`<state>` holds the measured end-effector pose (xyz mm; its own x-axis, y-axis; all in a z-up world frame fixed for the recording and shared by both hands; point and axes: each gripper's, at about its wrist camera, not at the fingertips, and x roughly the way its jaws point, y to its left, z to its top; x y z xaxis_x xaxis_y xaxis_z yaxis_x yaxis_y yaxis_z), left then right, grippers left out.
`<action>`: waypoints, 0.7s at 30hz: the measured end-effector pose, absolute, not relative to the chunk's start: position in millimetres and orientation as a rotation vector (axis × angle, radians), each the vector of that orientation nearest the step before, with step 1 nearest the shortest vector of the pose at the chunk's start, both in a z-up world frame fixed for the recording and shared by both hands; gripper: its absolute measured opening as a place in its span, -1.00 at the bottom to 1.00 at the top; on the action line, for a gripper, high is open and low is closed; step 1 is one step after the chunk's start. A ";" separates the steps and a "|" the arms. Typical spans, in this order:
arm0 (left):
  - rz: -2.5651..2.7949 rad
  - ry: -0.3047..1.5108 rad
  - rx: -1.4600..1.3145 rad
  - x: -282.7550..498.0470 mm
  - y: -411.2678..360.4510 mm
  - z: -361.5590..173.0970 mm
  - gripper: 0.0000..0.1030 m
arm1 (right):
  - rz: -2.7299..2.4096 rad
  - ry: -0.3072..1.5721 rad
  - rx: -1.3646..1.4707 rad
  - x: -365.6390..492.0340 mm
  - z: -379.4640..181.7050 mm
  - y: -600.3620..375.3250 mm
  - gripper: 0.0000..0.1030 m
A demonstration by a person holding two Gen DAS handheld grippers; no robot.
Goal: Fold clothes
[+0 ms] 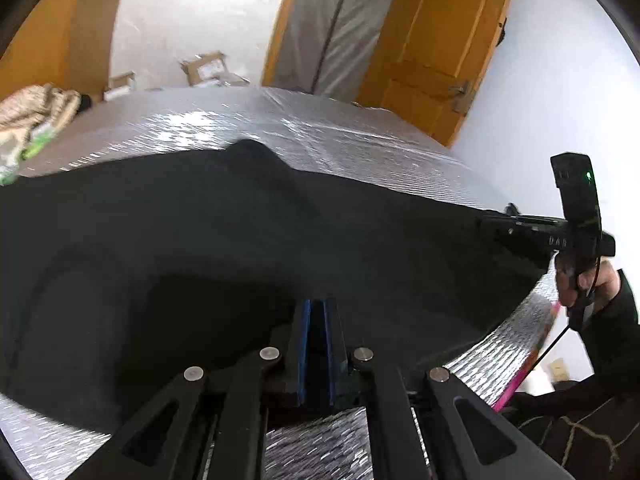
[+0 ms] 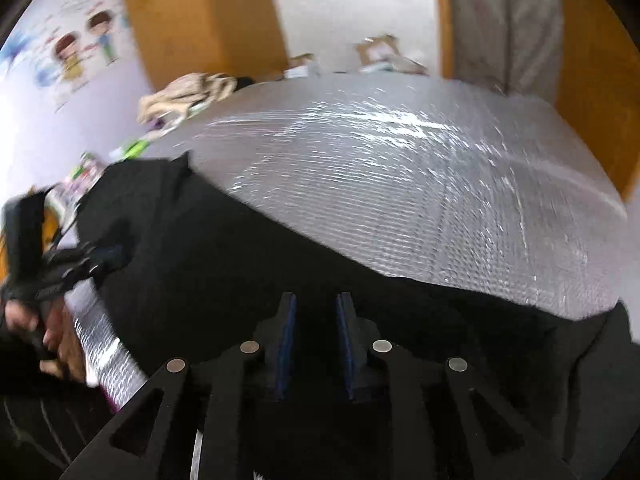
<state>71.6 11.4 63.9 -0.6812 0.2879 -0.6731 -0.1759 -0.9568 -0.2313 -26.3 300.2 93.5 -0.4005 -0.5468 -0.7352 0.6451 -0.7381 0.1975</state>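
Note:
A black garment [image 1: 200,220] lies spread over the near part of a table covered in silver foil [image 1: 320,128]. My left gripper [image 1: 316,306] sits at its near edge, blue pads close together with black cloth pinched between them. In the right wrist view this left gripper [image 2: 116,256] holds the garment's [image 2: 240,260] left edge. My right gripper [image 2: 316,300] hovers over the cloth's near edge, its blue pads apart with a clear gap and nothing pressed between them. From the left wrist view, the right gripper [image 1: 486,218] is at the garment's right edge.
A heap of beige clothes [image 2: 188,88] lies at the far left corner of the foil table [image 2: 400,180]. Cardboard boxes [image 1: 206,68] sit on the floor beyond. An orange door [image 1: 440,48] stands at the back right. A hand [image 1: 576,284] holds the right gripper.

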 end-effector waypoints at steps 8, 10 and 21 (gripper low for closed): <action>2.907 -0.429 -1.096 74.8 -41.4 70.7 -0.88 | -2.005 0.069 0.995 -27.8 102.3 227.1 -0.54; 2.935 -0.431 -1.110 72.6 -45.4 68.8 -0.88 | -1.988 0.076 1.002 -35.9 101.7 208.3 -0.53; 2.952 -0.397 -1.098 72.3 -61.8 50.4 -0.87 | -1.866 0.189 1.092 -73.8 75.5 124.7 -0.69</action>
<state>72.3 -61.8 50.4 -0.7603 0.0562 -0.6471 0.1168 -0.9682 -0.2213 -73.8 124.7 75.5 -0.1678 -0.6411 -0.7489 0.7785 -0.5523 0.2983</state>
